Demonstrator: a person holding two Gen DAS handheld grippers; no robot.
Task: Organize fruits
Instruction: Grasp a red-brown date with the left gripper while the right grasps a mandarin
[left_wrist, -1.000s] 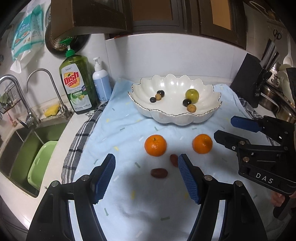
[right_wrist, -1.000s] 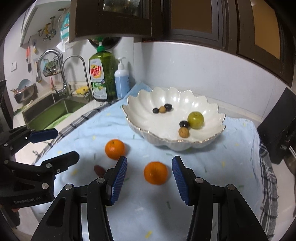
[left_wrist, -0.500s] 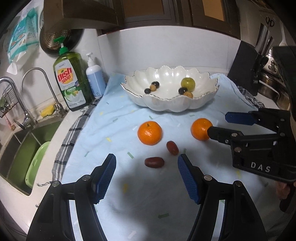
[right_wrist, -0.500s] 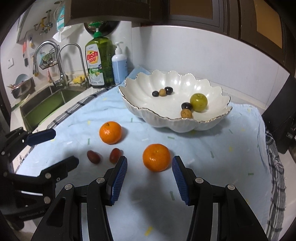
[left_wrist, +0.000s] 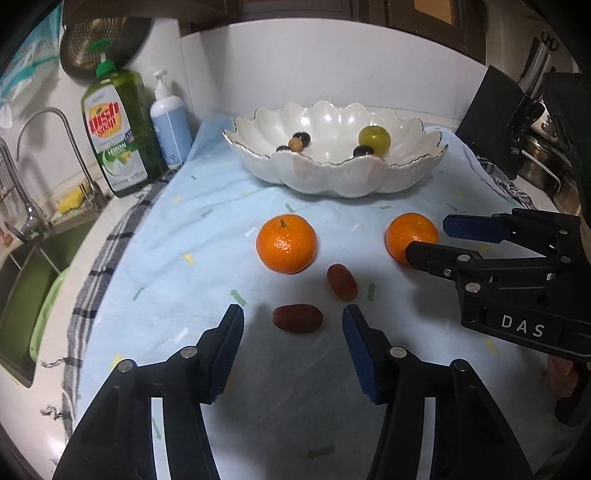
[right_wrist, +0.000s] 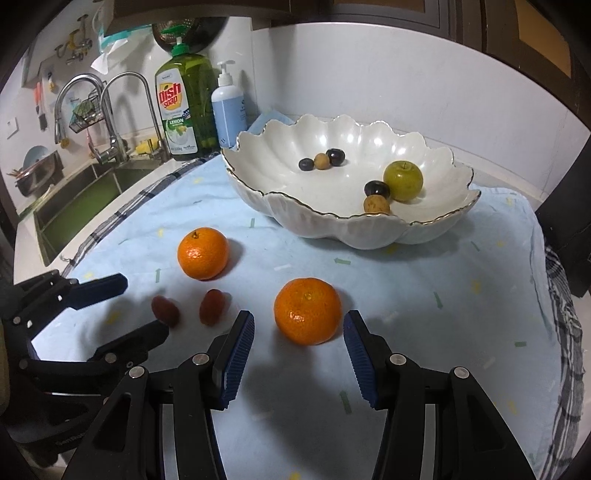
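Observation:
Two oranges lie on the light blue cloth (left_wrist: 184, 229): a left orange (left_wrist: 286, 243) (right_wrist: 202, 253) and a right orange (left_wrist: 410, 234) (right_wrist: 307, 311). Two small red dates, one near (left_wrist: 297, 317) (right_wrist: 165, 311) and one farther (left_wrist: 341, 281) (right_wrist: 212, 306), lie in front of them. A white scalloped bowl (left_wrist: 332, 177) (right_wrist: 332, 229) holds a green apple (right_wrist: 402, 181) and several small dark and tan fruits. My left gripper (left_wrist: 291, 323) is open, its tips on either side of the near date. My right gripper (right_wrist: 298, 325) is open around the right orange.
A green dish soap bottle (left_wrist: 112, 129) and a blue pump bottle (left_wrist: 170, 125) stand at the back left. A sink (right_wrist: 81, 199) with taps lies left of the counter edge. A black knife block (left_wrist: 495, 118) and pots stand at the right.
Both grippers have moved forward and down toward the fruit. The left gripper's tips now flank the near date; the right gripper's tips now flank the right orange. Both stay open.

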